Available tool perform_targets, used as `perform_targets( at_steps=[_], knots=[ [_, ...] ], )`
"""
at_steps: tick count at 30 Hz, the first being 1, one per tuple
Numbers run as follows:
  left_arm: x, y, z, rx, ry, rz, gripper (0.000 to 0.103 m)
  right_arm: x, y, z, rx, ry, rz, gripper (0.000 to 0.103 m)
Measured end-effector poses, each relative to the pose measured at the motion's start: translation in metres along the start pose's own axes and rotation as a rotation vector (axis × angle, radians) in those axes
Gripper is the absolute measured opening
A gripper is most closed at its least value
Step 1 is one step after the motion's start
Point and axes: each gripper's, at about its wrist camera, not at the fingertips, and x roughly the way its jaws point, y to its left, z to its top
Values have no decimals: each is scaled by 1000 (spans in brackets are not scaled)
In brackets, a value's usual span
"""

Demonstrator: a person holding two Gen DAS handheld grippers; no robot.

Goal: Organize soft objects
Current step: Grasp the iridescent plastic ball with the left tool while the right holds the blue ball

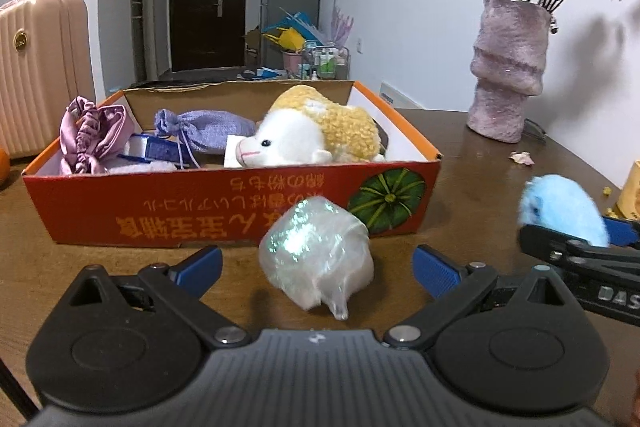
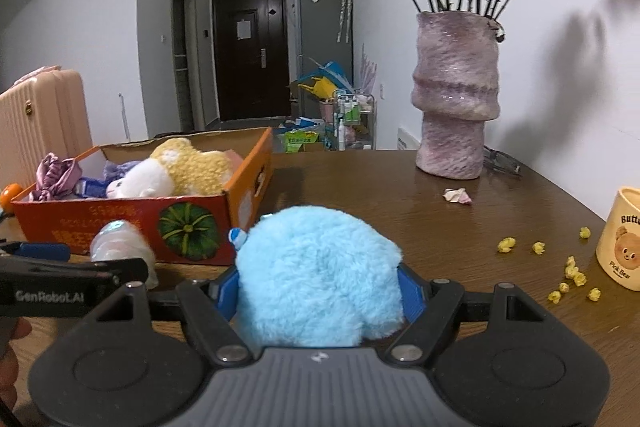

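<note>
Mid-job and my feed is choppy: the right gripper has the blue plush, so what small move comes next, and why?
Probably carry the blue plush left over the orange box and release it there. The right gripper is shut on it, clear of the table, and the box already holds the other soft toys.

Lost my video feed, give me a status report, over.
Right gripper shut on blue plush. Left gripper open, fingers either side of clear-wrapped bundle on table. Orange box just beyond, nothing blocking.
</note>
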Motion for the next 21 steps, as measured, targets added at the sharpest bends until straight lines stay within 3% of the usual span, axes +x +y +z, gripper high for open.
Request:
perform_targets(
  at_steps=[9,11,14,16,21],
  knots=[
    [20,1,7,7,23,30,95,5,-12,0,44,2,-30,75],
    [25,0,7,16,33,67,87,6,-10,0,34,2,-35,75],
    [29,6,8,-10,59,46,71,5,-3,-2,-2,-11,-51,75],
    [31,6,7,-8,67,38,52,2,0,-2,-15,-28,-58,75],
    [27,6,6,-4,51,6,47,-1,3,-2,1,-33,-57,75]
  ],
)
